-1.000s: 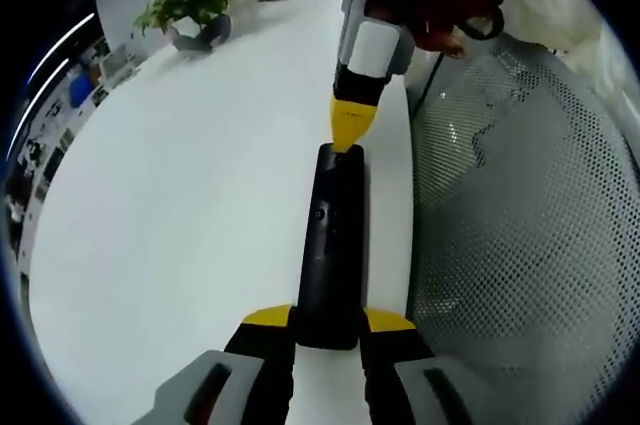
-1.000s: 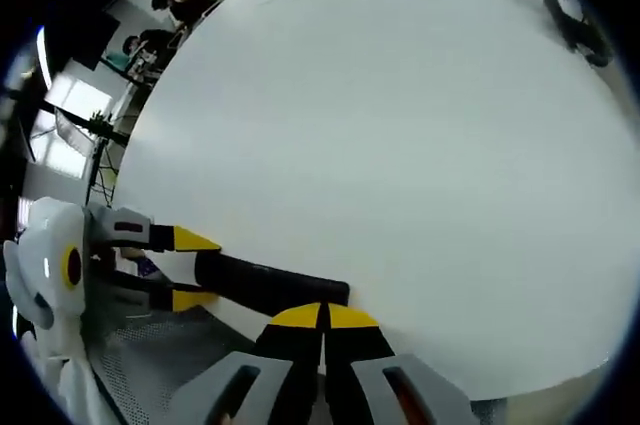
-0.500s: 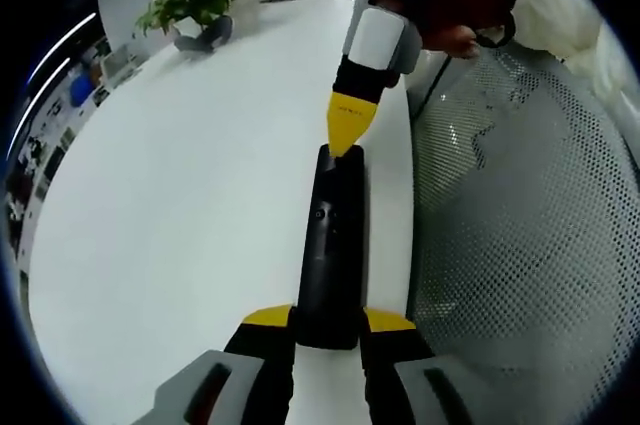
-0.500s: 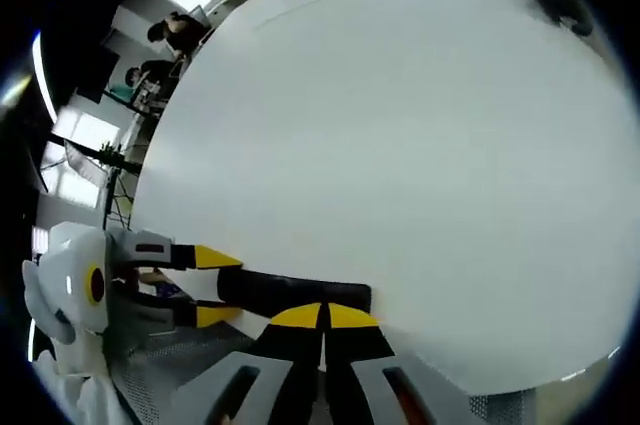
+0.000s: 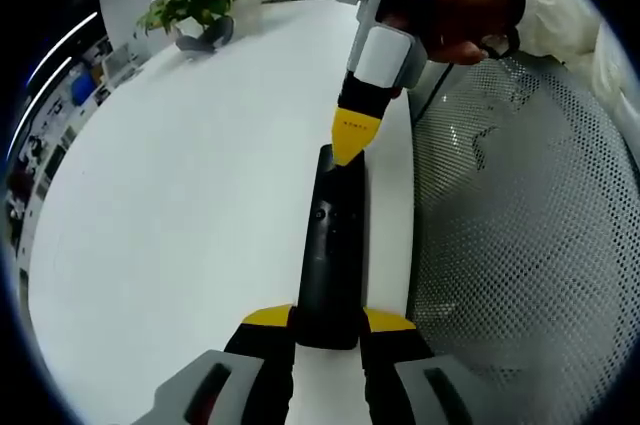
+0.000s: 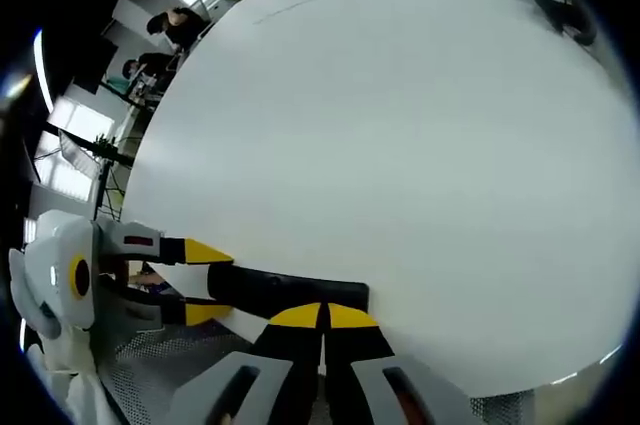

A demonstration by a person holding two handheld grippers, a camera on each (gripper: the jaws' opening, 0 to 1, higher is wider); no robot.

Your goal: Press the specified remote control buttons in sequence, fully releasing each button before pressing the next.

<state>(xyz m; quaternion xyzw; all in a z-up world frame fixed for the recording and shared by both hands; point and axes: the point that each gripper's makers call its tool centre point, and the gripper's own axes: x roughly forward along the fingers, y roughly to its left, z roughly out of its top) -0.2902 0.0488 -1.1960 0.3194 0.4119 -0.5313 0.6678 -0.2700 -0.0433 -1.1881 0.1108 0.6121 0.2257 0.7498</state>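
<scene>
A long black remote control point(image 5: 331, 245) lies on the white table point(image 5: 180, 185), close to its right edge. My left gripper point(image 5: 328, 322) is shut on the remote's near end, one yellow-tipped jaw on each side. My right gripper point(image 5: 349, 148), held by a hand, comes in from above with jaws shut, its yellow tip at the remote's far end. In the right gripper view, the shut right gripper point(image 6: 322, 316) sits over the end of the remote point(image 6: 285, 291), and the left gripper point(image 6: 205, 280) clamps the other end.
A potted green plant point(image 5: 195, 0) stands at the table's far left. A white mesh chair back point(image 5: 520, 235) is beside the table's right edge. People point(image 6: 170, 25) stand in the background beyond the table point(image 6: 400, 145). A dark object point(image 6: 560, 5) lies at the table's far side.
The right gripper has tilted and shifted slightly over the remote's far end. The left gripper and the remote have stayed put.
</scene>
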